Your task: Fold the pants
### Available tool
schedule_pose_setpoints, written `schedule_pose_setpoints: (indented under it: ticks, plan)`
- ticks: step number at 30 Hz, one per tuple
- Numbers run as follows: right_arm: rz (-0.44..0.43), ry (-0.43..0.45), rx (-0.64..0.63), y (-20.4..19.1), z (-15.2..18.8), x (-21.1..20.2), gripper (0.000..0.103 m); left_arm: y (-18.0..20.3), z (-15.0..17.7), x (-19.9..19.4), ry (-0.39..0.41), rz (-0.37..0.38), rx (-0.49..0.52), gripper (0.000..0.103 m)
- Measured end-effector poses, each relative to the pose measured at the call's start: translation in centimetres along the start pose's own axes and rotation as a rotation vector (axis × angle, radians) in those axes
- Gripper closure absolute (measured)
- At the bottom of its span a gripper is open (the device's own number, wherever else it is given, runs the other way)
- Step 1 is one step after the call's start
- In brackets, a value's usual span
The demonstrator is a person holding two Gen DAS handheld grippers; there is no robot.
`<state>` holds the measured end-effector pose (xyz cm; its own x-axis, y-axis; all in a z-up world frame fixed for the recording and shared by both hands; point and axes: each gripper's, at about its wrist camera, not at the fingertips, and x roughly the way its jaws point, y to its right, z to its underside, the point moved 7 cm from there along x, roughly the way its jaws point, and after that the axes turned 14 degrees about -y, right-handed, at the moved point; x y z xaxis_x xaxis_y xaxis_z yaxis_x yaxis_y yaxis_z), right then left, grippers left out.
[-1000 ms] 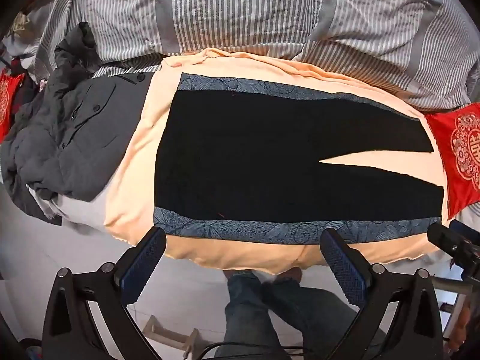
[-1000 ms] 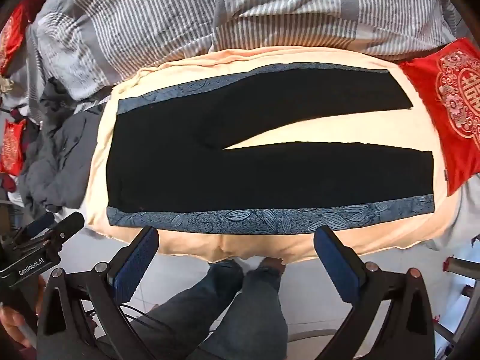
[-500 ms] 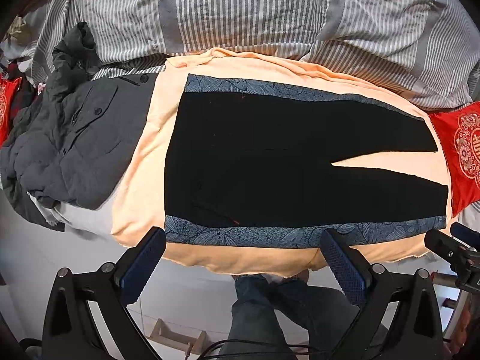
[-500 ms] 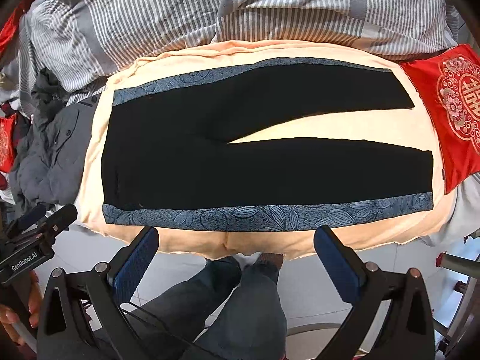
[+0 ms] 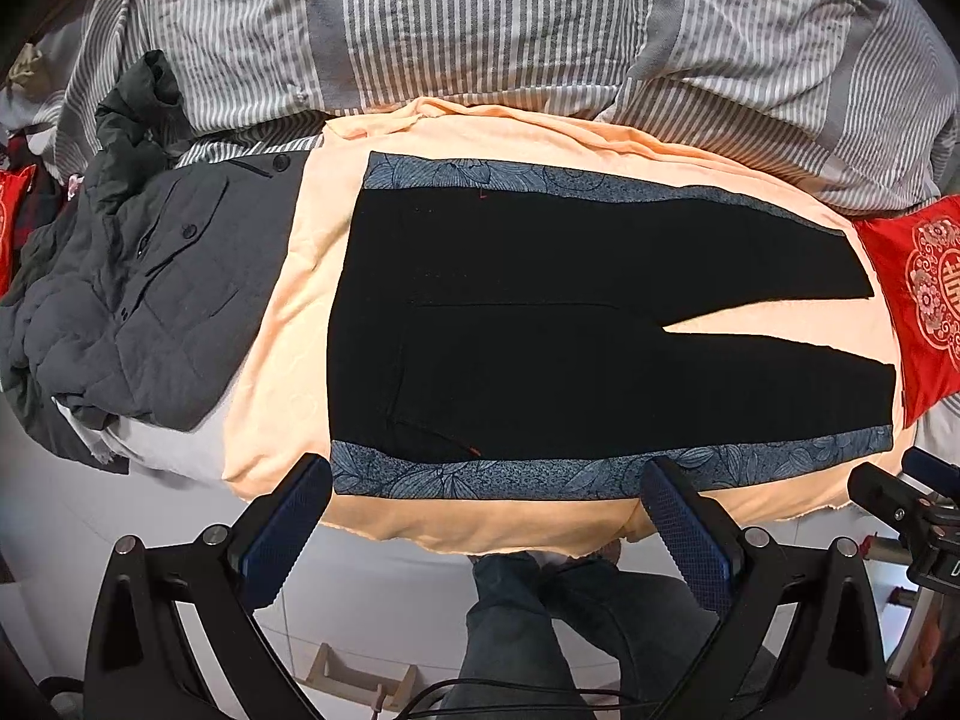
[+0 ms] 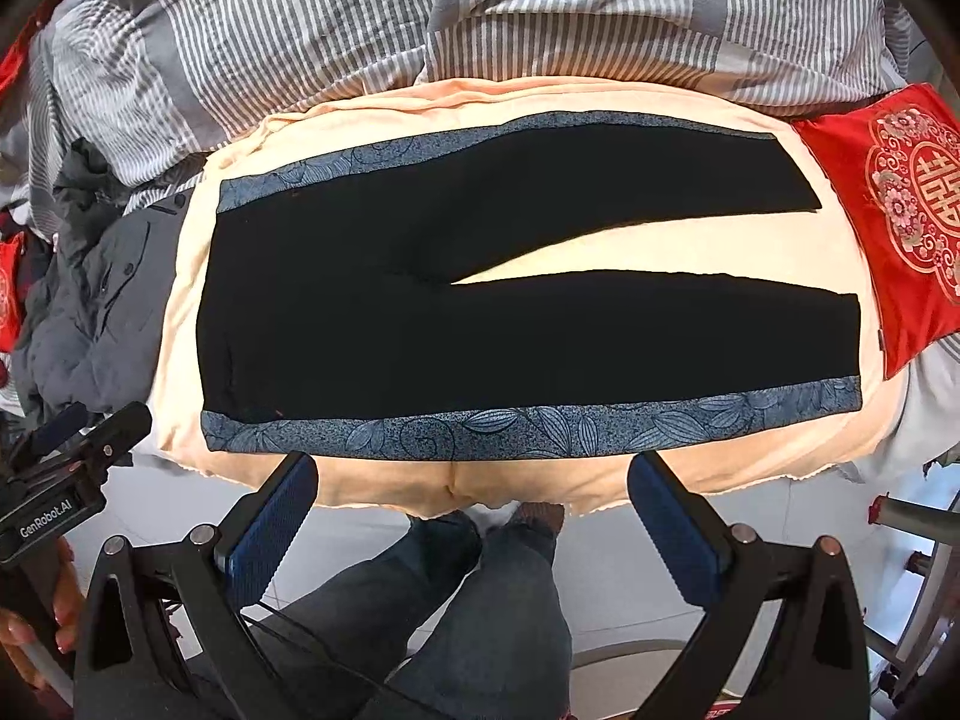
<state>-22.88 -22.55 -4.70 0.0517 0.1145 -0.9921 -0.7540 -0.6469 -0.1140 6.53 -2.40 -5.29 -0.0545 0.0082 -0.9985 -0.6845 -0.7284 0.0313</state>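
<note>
Black pants (image 5: 570,330) with blue patterned side stripes lie flat on a peach blanket (image 5: 288,324), waist to the left, legs spread apart to the right. They also show in the right wrist view (image 6: 480,312). My left gripper (image 5: 486,504) is open and empty, held above the near edge of the blanket by the waist end. My right gripper (image 6: 474,492) is open and empty, above the near edge by the near leg. Neither touches the pants.
A grey jacket pile (image 5: 132,300) lies left of the blanket. A striped duvet (image 5: 480,24) lies behind. A red embroidered cushion (image 6: 888,216) sits at the right. The person's legs (image 6: 456,600) stand on the floor below the bed edge.
Both grippers have moved slightly toward the bed; the pants sit a little lower and closer in both views. The jaws stay open.
</note>
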Motion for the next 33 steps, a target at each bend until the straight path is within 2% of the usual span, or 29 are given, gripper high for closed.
schedule_pose_setpoints:
  ticks: [18, 29, 33]
  plan:
    - [0.007, 0.006, 0.011, -0.6, 0.3, 0.2, 0.000, -0.2, -0.2, 0.2, 0.005, 0.022, 0.007, 0.000]
    - [0.050, 0.029, -0.011, -1.9, 0.3, -0.4, 0.000, -0.6, -0.3, -0.3, 0.037, 0.035, 0.028, 0.000]
    - [0.054, 0.030, -0.008, -1.8, 0.3, -0.5, 0.000, -0.6, -0.2, 0.0, 0.024, 0.048, 0.031, 0.000]
